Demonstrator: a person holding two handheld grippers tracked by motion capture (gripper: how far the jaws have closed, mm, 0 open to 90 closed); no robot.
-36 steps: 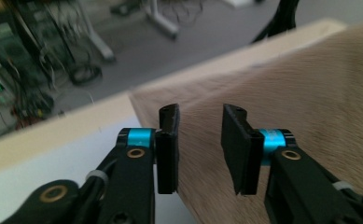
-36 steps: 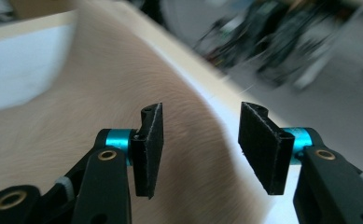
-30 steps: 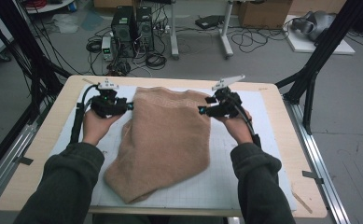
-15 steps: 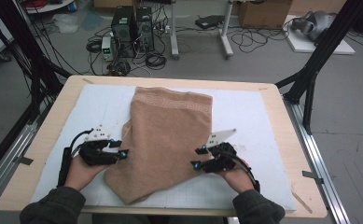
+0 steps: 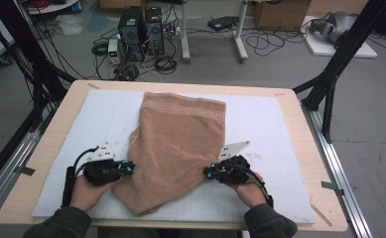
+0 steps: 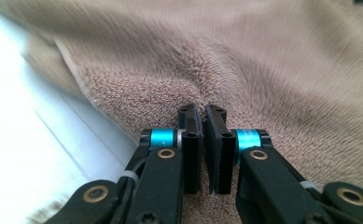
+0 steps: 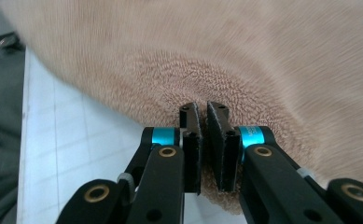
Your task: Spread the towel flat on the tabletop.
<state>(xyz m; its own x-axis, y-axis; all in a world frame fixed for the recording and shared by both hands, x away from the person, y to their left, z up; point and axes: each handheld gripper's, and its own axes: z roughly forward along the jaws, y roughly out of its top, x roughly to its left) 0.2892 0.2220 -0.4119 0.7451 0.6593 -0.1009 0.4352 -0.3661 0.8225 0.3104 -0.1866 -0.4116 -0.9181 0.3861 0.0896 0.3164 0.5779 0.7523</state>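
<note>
Both tools [image 5: 129,168] [image 5: 206,173] pinch opposite edges of the towel [image 5: 178,144].

Left gripper [image 5: 129,168] and right gripper [image 5: 206,172] — black bodies, cyan collars, brass screws, grey three-cornered plates, black cables; dark olive sleeves [image 5: 61,223].

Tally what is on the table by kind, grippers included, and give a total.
Tan towel: 1
White mat under it: 1
Handheld grippers: 2, the left gripper and the right gripper, each shut on a side edge of the towel
Total: 4
</note>
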